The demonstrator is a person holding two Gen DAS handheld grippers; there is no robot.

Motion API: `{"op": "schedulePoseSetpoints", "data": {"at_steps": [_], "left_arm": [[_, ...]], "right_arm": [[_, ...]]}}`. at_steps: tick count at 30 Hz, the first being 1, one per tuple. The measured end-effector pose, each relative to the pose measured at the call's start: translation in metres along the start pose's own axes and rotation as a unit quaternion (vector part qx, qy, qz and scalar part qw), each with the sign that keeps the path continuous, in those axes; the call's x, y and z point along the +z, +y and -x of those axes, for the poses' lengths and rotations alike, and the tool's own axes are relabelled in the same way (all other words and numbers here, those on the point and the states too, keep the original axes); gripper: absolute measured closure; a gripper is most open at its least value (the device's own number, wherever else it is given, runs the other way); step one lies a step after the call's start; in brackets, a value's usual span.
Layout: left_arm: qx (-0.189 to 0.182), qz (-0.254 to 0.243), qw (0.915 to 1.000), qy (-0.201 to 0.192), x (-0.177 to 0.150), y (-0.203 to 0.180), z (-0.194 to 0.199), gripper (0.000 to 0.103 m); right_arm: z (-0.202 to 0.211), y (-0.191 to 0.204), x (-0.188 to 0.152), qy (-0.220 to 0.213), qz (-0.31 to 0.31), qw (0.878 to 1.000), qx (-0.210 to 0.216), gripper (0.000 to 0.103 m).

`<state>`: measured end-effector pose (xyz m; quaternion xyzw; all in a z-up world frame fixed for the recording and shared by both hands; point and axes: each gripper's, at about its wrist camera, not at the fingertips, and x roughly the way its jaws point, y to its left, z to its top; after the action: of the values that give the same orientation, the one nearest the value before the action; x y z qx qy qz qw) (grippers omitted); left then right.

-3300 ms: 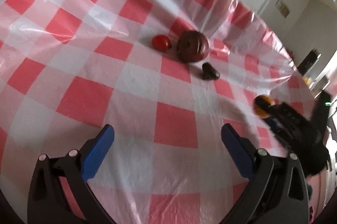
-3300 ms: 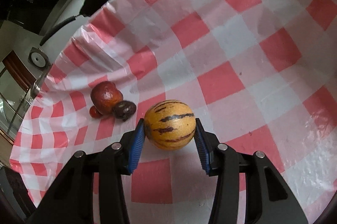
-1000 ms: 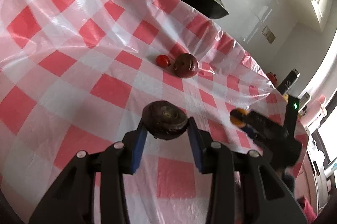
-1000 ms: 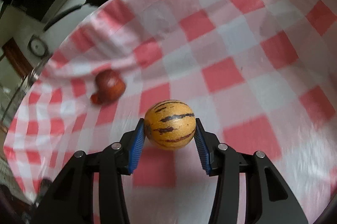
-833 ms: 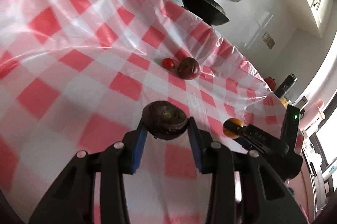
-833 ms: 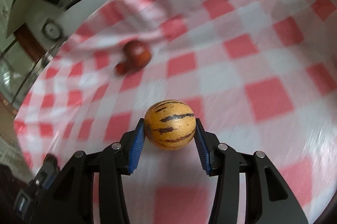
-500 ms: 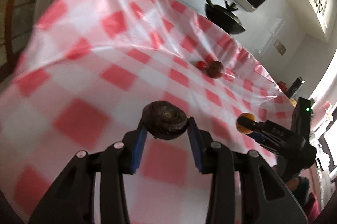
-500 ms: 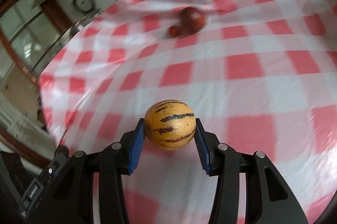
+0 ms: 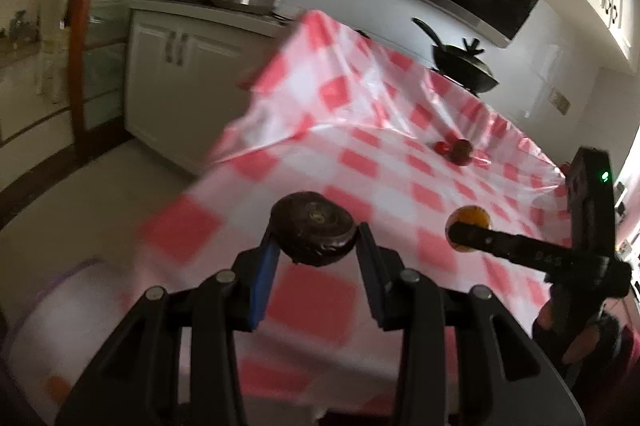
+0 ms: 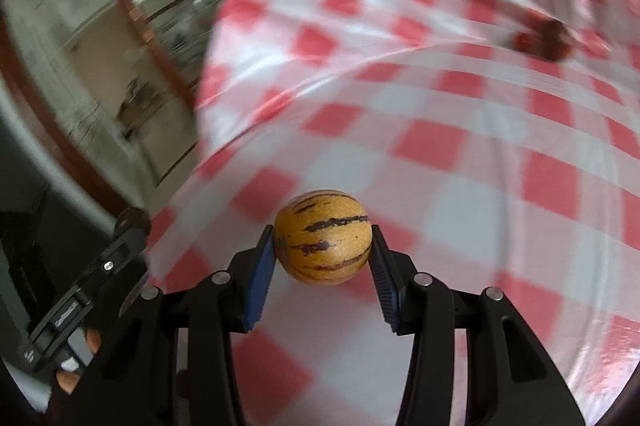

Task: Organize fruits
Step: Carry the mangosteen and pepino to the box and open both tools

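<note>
Carrying two fruits above the checked tablecloth (image 9: 360, 162) — left gripper (image 9: 314, 250) pinching a dark wrinkled fruit (image 9: 314, 228), right gripper (image 10: 323, 258) clamping a striped yellow fruit (image 10: 323, 237) — likely mid-transport, next needing a drop spot, perhaps the blurred white container (image 9: 72, 310).

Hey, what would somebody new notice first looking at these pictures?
The yellow striped fruit clamped in the right gripper and the dark wrinkled fruit clamped in the left gripper, both above the red-and-white checked tablecloth. Far back sit two red fruits.
</note>
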<state>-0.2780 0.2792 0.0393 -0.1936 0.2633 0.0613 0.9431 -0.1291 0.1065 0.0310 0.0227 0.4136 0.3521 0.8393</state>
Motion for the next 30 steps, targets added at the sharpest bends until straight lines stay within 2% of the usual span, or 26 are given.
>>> {"op": "schedulePoseSetpoints", "data": {"at_steps": [3, 6, 10, 13, 17, 22, 26, 30], "left_arm": [[0.026, 0.012, 0.9996, -0.001, -0.013, 0.03, 0.024, 0.064], [0.048, 0.028, 0.9984, 0.013, -0.024, 0.057, 0.037, 0.064], [0.087, 0.043, 0.9943, 0.044, -0.046, 0.096, 0.043, 0.064], [0.113, 0.056, 0.9893, 0.074, -0.064, 0.12, 0.039, 0.064], [0.143, 0.07, 0.9801, 0.119, -0.086, 0.144, 0.025, 0.064], [0.182, 0.086, 0.9608, 0.191, -0.112, 0.17, 0.003, 0.064], [0.212, 0.099, 0.9427, 0.238, -0.13, 0.19, -0.009, 0.064], [0.223, 0.104, 0.9337, 0.26, -0.138, 0.197, -0.013, 0.064]], "right_arm": [[-0.009, 0.044, -0.008, 0.015, 0.058, 0.998, 0.027, 0.057], [-0.018, 0.091, -0.022, 0.035, 0.121, 0.99, 0.061, 0.057], [-0.032, 0.145, -0.048, 0.069, 0.206, 0.97, 0.107, 0.057], [-0.05, 0.181, -0.08, 0.109, 0.277, 0.947, 0.121, 0.057], [-0.083, 0.209, -0.115, 0.166, 0.333, 0.922, 0.108, 0.057], [-0.142, 0.217, -0.155, 0.242, 0.362, 0.897, 0.075, 0.057], [-0.173, 0.216, -0.18, 0.279, 0.376, 0.882, 0.05, 0.057], [-0.186, 0.217, -0.202, 0.298, 0.402, 0.865, 0.04, 0.057]]}}
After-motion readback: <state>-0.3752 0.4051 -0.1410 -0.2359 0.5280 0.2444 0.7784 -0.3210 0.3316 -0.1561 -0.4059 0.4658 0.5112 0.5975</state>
